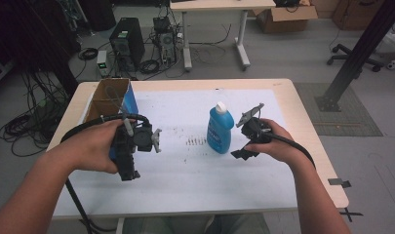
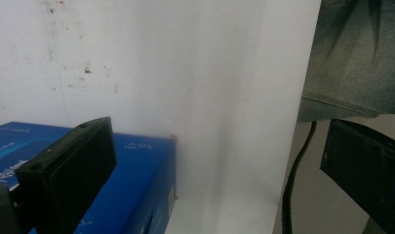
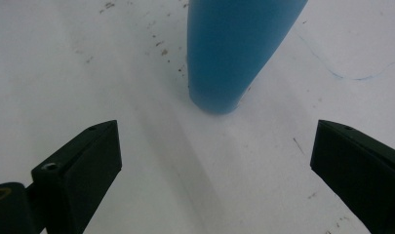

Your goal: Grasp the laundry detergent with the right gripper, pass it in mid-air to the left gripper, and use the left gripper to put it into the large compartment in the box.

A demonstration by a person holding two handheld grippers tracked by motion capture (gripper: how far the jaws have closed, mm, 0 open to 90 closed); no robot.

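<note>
Nearest the person: left gripper [image 1: 131, 161] held over the table's left-front area, jaws spread wide, nothing between them. Its own view looks back toward the near table edge w/ the blue side of a box [image 2: 136, 195] just beside one jaw.

Right gripper [image 1: 244, 151] sits at mid-depth on the right, jaws wide apart & empty.

Key relation: blue bottle [image 1: 219, 129] stands upright on the white table sheet [image 1: 185, 180], just beside the right gripper, on its left as the person faces. In the right gripper view the bottle base [image 3: 219, 92] lies dead ahead, centred between the jaws, not yet inside them. Long axis vertical, white cap up.

Judgement: right hand is much nearer; short straight advance would bracket the bottle.

Farther left: open cardboard box [image 1: 107, 97] w/ blue side, well apart from bottle
</note>
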